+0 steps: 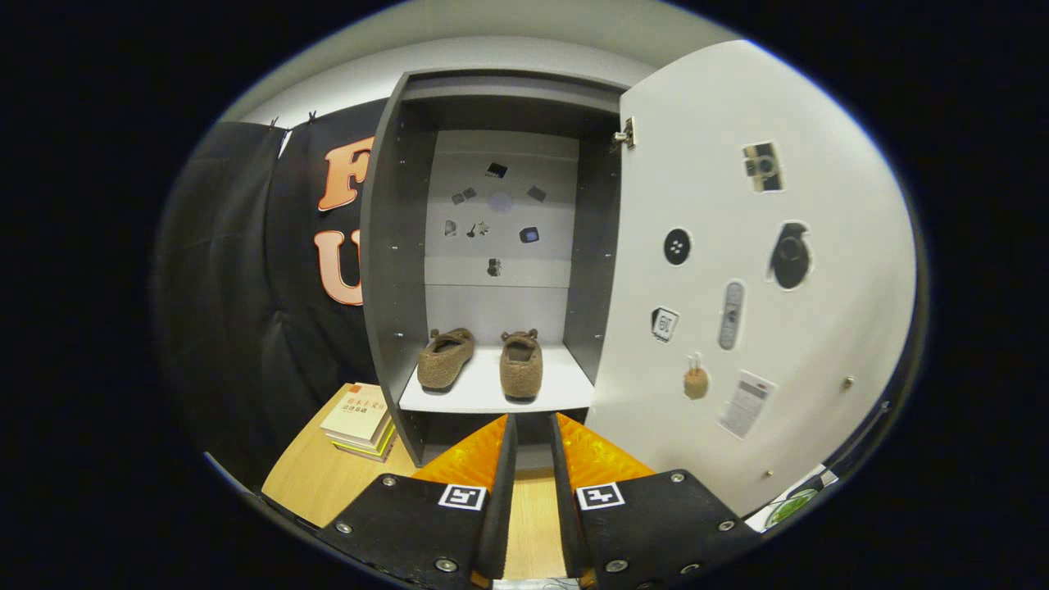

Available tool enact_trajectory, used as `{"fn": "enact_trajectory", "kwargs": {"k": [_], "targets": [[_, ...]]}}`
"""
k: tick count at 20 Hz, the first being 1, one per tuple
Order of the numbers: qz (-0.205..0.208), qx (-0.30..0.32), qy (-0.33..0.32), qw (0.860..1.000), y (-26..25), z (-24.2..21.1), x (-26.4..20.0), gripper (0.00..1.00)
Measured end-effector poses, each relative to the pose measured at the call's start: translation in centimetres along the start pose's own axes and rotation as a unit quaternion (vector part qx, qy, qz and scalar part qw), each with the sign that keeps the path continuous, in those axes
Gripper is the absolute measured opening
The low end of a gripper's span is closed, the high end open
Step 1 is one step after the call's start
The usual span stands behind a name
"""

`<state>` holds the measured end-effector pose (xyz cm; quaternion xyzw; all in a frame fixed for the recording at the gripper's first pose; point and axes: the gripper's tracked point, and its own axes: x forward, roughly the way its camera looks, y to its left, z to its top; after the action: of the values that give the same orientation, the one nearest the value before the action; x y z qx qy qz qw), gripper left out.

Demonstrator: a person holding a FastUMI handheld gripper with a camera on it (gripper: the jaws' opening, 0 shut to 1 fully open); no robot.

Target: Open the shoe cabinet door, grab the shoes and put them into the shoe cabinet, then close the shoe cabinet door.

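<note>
Wooden tabletop (328, 483) beneath tall grey shoe cabinet (393, 246) | two fuzzy brown slippers (447, 357) (521, 364) side by side on cabinet's white shelf (492, 393) | white sticker-covered door (737, 270) swung wide, right of cabinet | gripper (533, 434) below shelf, narrowly parted, empty | risk: closing door could catch protruding slipper heels or rebound ajar.

Fuzzy brown shoes (479, 361), grey cabinet (393, 246), white sticker-dotted door (819, 344), pale wood table (320, 483), cream-covered books (359, 416)

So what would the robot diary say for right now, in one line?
stage: shoes in, door not closed | shoes: on cabinet shelf, side by side | door: swung open | gripper: narrow gap, empty, short of shelf
</note>
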<state>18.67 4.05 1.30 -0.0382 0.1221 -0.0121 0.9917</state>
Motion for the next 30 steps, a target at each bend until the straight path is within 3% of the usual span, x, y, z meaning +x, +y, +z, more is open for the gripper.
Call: {"fn": "enact_trajectory", "kwargs": {"k": [7,15,20,24,30], "targets": [[-0.074,-0.013,0.006,0.997,-7.4,-2.9,-8.2,0.26],[-0.135,0.007,0.017,0.991,-16.7,-5.7,-12.0,0.26],[-0.126,0.025,0.016,0.992,-20.6,-6.5,-9.7,0.41],[-0.091,0.035,-0.005,0.995,-21.7,-5.5,-6.5,0.51],[-0.060,0.045,-0.024,0.997,-21.9,-4.4,-4.7,0.54]]}}
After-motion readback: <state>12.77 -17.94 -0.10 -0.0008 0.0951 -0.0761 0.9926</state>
